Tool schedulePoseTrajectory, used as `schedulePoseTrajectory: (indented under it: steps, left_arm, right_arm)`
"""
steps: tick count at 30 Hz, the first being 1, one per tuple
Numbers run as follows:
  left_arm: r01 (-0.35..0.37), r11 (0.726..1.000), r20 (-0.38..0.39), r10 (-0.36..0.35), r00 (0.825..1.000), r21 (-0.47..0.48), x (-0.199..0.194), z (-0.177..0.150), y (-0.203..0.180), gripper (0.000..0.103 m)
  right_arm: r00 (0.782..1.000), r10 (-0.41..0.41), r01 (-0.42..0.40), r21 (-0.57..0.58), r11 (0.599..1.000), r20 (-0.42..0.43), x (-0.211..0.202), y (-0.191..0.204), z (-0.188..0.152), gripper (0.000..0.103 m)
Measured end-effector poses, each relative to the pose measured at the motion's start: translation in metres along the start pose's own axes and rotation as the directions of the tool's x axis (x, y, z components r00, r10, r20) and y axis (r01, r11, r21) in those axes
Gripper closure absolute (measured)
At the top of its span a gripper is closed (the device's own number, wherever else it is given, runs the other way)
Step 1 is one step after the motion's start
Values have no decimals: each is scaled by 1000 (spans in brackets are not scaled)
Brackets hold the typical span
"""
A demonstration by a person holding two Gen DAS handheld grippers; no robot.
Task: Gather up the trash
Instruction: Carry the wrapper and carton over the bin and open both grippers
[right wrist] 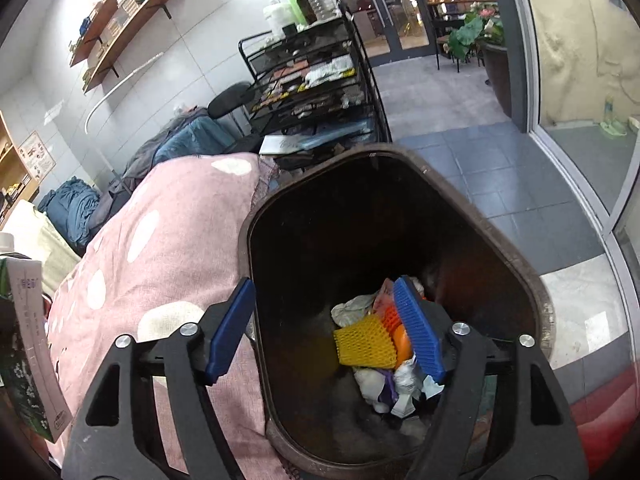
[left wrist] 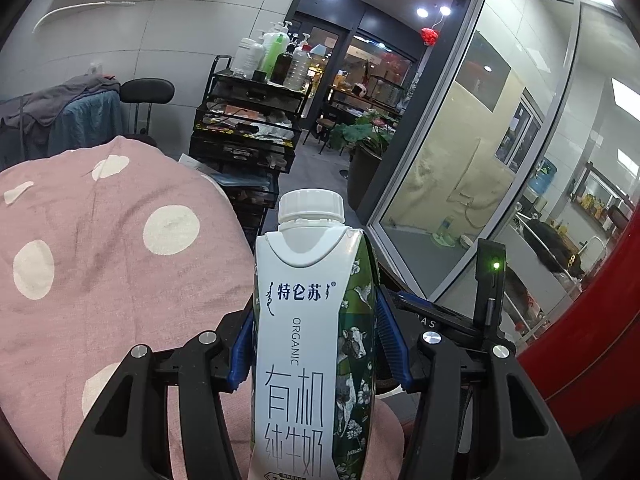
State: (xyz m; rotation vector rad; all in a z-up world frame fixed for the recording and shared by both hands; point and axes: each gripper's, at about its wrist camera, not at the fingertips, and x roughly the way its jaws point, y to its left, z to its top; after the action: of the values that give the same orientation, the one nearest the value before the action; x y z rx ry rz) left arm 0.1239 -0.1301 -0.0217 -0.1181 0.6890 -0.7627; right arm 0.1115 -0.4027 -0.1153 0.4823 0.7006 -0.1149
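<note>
Gripping a white-and-green milk carton [left wrist: 314, 344] upright between its blue pads [left wrist: 390, 340], the left gripper [left wrist: 314, 346] holds the capped container above a pink, white-spotted blanket [left wrist: 120, 248]. Both pads press against the carton's sides, its white screw cap topmost. Alongside, the right gripper [right wrist: 324, 328] hangs with its jaws spread wide and nothing between them, poised over the open mouth of a dark brown trash bin [right wrist: 536, 280]. One blue pad sits over the blanket just outside the bin's rim, the other over its interior. At the bottom of the bin lie a yellow foam fruit net [right wrist: 362, 342], an orange piece [right wrist: 402, 344] and crumpled white paper [right wrist: 352, 308]. At the left edge of the right wrist view, the carton appears again beside the blanket. Beyond the bin, a black wire-mesh cart [right wrist: 312, 80] stands loaded with bottles and clutter, a dark chair draped in blue and grey cloth [right wrist: 188, 140] next to it. Farther off, grey floor tiles [right wrist: 460, 152] lead to glass doors [right wrist: 384, 8] and a potted plant [right wrist: 480, 36].
</note>
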Motion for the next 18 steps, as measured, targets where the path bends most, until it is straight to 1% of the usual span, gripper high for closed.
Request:
schedulePoseTrajectory:
  steps: [2,5,9,14,18]
  left_arm:
    - [5,1000,-4,-5,1000,8,4,3,-2,50]
    - [22,1000,-11,-22,1000,17,12,8,-10,50]
    - [39,999,-39,-37,999,30,29,16,-19,50]
    - [44,997,-81,-39,996,63,54,25,-29,50]
    - [53,995,-122,-43,992,80,73,28,-36,50]
  right_arm:
    - [999,-16,16,-5,1000,32,-8,-1,0,25]
    - [997,-33,34,-16,999,64,-18,0,2,22]
    - [992,-53,57,-31,998,116,-35,1,5,19]
    - [975,-105,112,-28,993,198,-56,-6,10,16]
    - [967,-128,129,9,992,221,-65,-15,16,14]
